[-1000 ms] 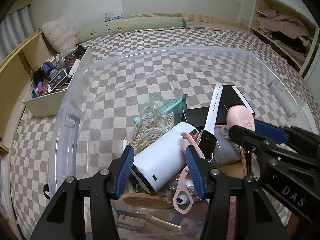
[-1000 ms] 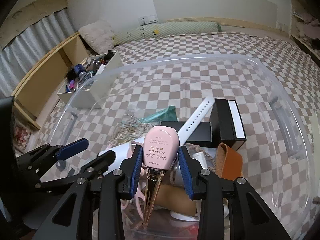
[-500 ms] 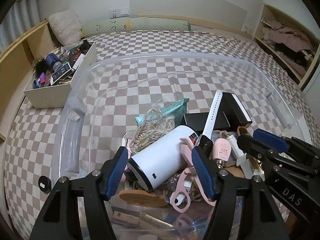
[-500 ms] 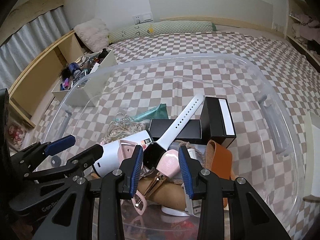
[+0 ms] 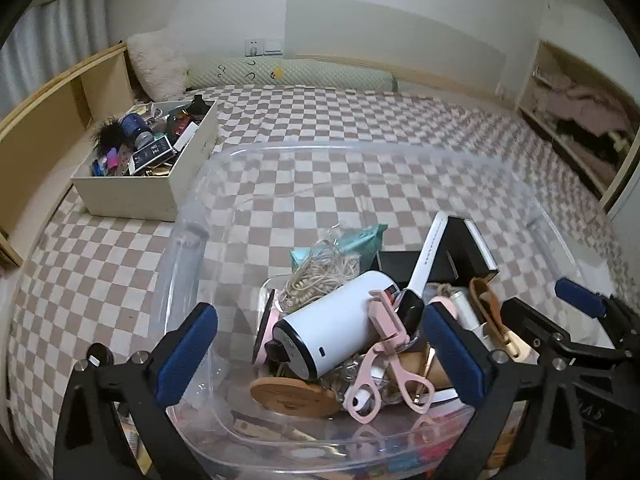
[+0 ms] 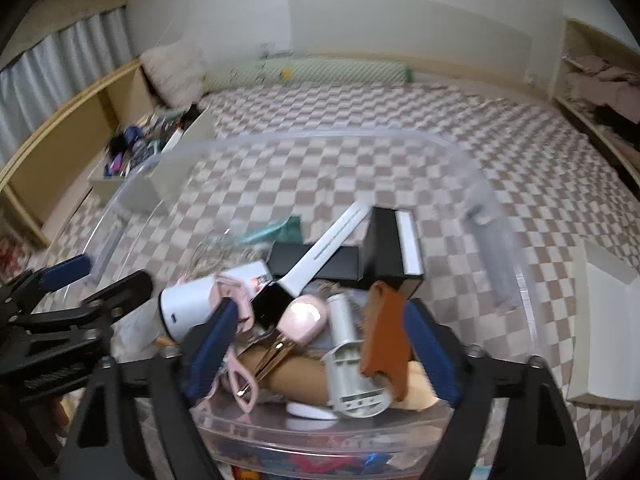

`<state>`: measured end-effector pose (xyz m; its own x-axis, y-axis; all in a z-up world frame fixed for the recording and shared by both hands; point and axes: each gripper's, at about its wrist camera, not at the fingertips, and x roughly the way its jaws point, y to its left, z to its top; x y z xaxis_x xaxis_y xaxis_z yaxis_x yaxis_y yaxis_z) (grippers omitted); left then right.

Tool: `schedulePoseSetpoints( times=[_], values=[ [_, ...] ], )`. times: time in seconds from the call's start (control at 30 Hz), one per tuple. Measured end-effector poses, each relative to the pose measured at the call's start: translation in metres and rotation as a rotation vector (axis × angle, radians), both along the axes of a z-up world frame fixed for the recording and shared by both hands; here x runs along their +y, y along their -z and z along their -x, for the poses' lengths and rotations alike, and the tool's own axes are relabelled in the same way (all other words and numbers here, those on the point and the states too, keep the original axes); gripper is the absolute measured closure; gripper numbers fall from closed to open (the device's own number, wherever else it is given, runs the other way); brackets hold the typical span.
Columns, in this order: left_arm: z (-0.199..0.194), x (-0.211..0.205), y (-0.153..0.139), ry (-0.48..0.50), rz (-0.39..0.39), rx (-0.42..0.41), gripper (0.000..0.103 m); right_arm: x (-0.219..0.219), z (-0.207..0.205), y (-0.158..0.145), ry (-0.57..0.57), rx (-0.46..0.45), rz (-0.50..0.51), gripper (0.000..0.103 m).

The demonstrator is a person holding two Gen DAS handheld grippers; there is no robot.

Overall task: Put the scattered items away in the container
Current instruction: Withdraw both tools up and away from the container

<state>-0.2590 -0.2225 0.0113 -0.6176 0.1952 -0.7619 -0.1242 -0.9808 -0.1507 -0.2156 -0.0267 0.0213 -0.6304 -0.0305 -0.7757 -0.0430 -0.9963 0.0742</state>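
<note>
A clear plastic bin (image 5: 360, 148) on the checkered bed holds a heap of things. In it lie a white cylinder device (image 5: 332, 320), a pink eyelash curler (image 5: 390, 364), a white-strapped watch (image 6: 320, 256), black boxes (image 6: 384, 240) and a brown leather piece (image 6: 386, 336). A pink bottle with a gold cap (image 6: 306, 314) rests loose on the heap. My left gripper (image 5: 320, 354) hangs over the bin's near edge, jaws opening wide, pads touching nothing. My right gripper (image 6: 322, 348) also stands over the heap with jaws opening, nothing pressed between its pads.
A cream box (image 5: 132, 196) crammed with several small items sits at the back left of the bed. A white box (image 6: 600, 320) lies right of the bin. A long green bolster (image 5: 292, 74) lines the far wall, with wooden shelves at both sides.
My right gripper let go of the pink bottle, which now lies in the bin. My left jaws spread away from the white cylinder. Both grippers drew back and up a little.
</note>
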Motion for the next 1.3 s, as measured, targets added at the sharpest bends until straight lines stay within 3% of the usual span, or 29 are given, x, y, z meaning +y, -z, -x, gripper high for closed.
schedulePoseSetpoints(
  times=[0.1, 0.47, 0.9, 1.03, 1.3],
  values=[
    [-0.005, -0.004, -0.004, -0.014, -0.021, 0.006, 0.000, 0.011, -0.005, -0.002, 0.029, 0.022, 0.018, 0.000],
    [-0.028, -0.015, -0.014, -0.049, -0.018, 0.088, 0.000, 0.012, -0.029, -0.010, 0.026, 0.107, -0.003, 0.000],
    [-0.087, -0.030, -0.025, -0.068, -0.053, 0.123, 0.000, 0.011, -0.073, -0.015, 0.058, 0.140, 0.073, 0.000],
    [-0.108, -0.035, -0.032, -0.045, -0.050, 0.153, 0.000, 0.008, -0.095, -0.020, 0.042, 0.162, 0.010, 0.000],
    [-0.158, -0.033, -0.049, 0.010, 0.043, 0.236, 0.000, 0.001, -0.137, -0.034, -0.002, 0.202, -0.066, 0.000]
  ],
)
